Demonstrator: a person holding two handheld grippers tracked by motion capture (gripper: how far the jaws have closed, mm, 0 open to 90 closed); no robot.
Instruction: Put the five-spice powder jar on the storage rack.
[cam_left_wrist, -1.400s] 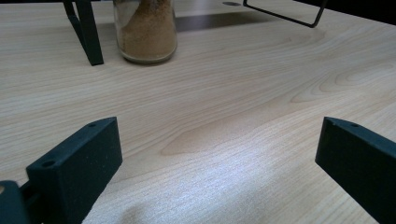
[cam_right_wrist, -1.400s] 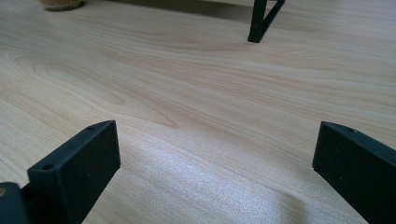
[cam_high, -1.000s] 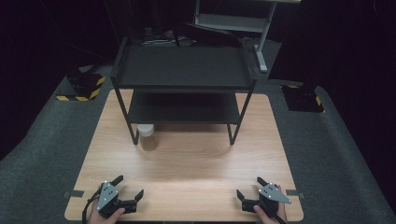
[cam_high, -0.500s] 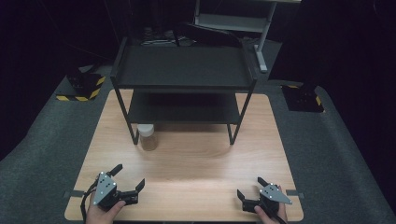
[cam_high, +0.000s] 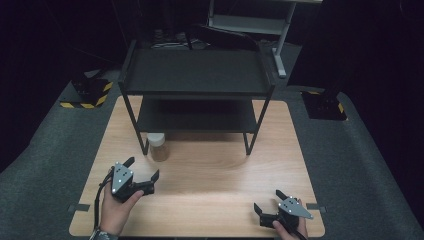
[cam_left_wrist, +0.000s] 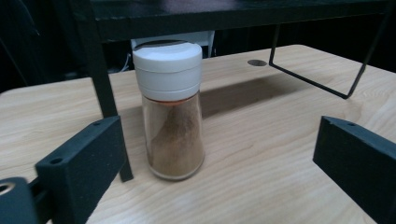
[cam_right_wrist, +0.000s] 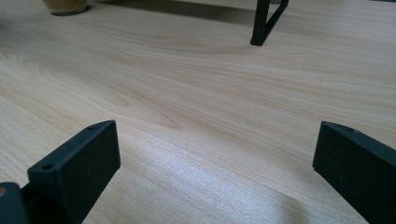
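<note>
Brown spice fills the jar (cam_left_wrist: 173, 112) standing on the desk (cam_high: 210, 165) beside the rack (cam_high: 197, 75) leg — left gripper (cam_high: 142, 172) faces it, jaws wide, just narrowing, empty; right gripper (cam_high: 267, 202) wide open, empty.

The wooden table (cam_high: 210, 175) is carrying a black two-tier rack (cam_high: 197, 75) at 12 o'clock; a spice jar (cam_high: 158, 146) is standing beside its 7 o'clock leg.

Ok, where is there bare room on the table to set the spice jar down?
Bare wood spans the light wooden table between the left claw and right claw. It is tight at the black two-tier metal rack's front-left leg, where the white-capped glass spice jar stands.
</note>
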